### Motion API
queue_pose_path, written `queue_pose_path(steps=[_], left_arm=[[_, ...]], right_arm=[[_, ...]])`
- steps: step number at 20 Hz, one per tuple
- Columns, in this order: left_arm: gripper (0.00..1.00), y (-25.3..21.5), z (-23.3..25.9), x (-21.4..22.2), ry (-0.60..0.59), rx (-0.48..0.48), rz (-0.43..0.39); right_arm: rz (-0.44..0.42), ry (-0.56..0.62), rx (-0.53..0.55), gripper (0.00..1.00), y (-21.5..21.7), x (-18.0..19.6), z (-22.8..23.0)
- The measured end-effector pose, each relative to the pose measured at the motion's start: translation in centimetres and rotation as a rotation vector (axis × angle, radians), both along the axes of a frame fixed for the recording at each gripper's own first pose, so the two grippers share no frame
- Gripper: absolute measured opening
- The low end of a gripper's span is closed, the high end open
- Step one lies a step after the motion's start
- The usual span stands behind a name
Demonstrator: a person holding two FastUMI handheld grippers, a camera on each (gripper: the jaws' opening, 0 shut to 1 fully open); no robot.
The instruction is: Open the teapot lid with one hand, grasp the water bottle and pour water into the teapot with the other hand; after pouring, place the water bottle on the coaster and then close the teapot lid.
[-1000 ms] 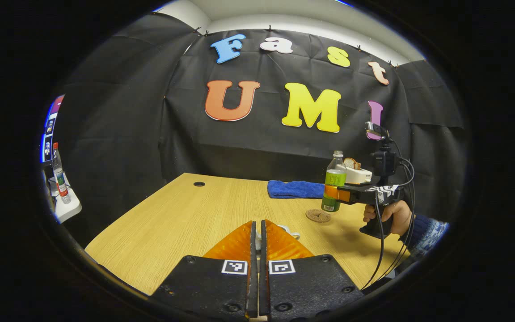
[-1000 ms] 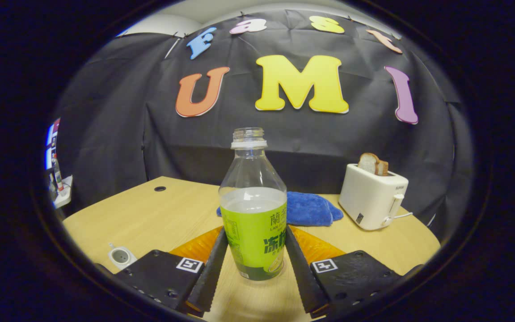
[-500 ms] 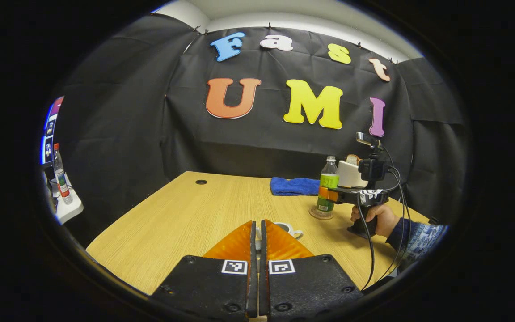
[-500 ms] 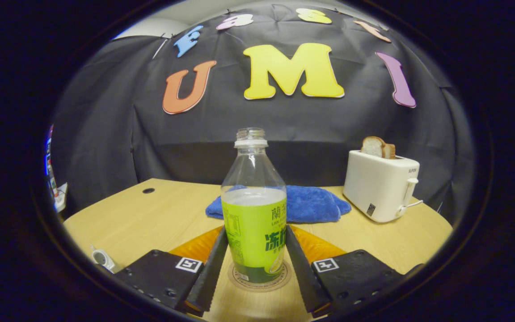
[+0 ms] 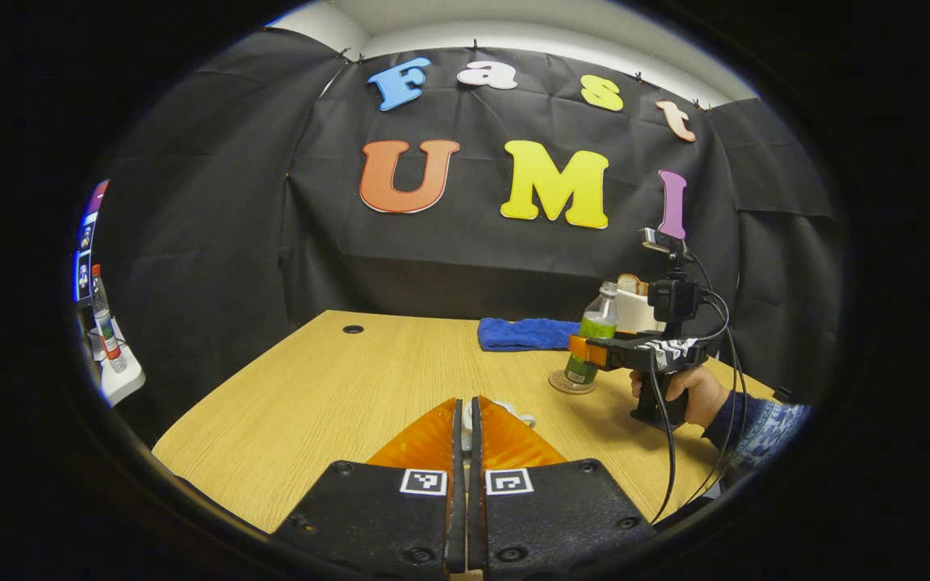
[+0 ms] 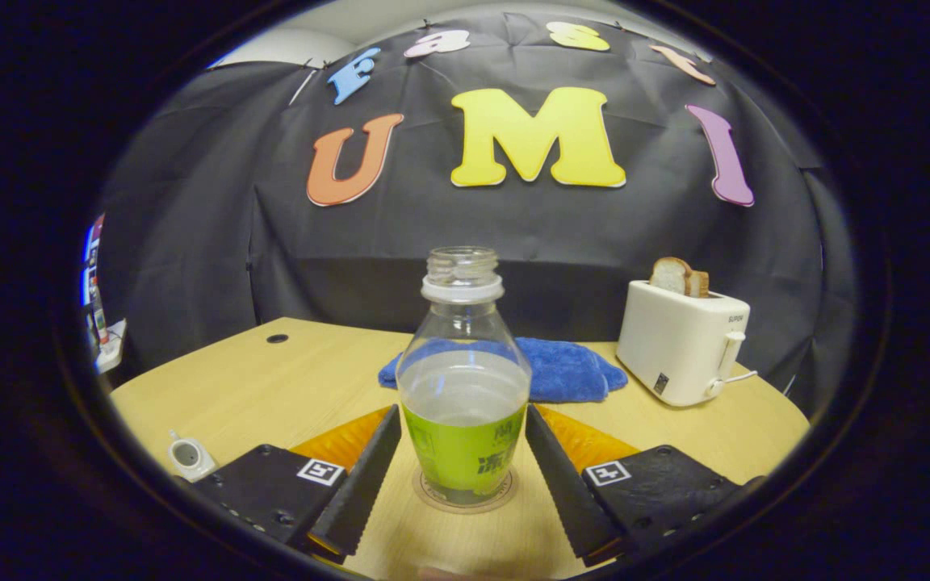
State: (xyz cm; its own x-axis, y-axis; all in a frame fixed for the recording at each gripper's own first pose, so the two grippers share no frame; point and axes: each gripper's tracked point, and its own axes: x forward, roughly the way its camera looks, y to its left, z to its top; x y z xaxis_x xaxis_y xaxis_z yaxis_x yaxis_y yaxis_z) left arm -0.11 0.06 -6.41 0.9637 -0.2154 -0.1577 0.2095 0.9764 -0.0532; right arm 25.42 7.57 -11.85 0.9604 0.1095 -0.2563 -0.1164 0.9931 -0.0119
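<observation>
Water bottle (image 6: 463,387) upright on the round coaster (image 6: 425,494), no cap on, at the right side of the table (image 6: 271,379). Right gripper (image 6: 462,411) open, one finger on each side of the bottle, not squeezing. Left gripper (image 5: 466,403) closed tight, something small and white at its tips; cannot tell if pinched. Little white teapot (image 6: 187,457) near, far left.
</observation>
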Motion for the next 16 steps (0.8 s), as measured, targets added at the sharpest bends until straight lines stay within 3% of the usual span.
queue_pose_path(steps=[9, 16], left_arm=[[0.04, -0.9, -1.1, 1.0, 0.001, 0.012, -0.005], [0.04, -1.4, -3.1, 2.5, 0.036, -0.014, 0.021]], right_arm=[[0.004, 0.010, 0.049, 0.94, -2.2, -4.2, -0.9], [0.060, -0.034, 0.067, 0.94, -3.9, -10.6, -1.1]])
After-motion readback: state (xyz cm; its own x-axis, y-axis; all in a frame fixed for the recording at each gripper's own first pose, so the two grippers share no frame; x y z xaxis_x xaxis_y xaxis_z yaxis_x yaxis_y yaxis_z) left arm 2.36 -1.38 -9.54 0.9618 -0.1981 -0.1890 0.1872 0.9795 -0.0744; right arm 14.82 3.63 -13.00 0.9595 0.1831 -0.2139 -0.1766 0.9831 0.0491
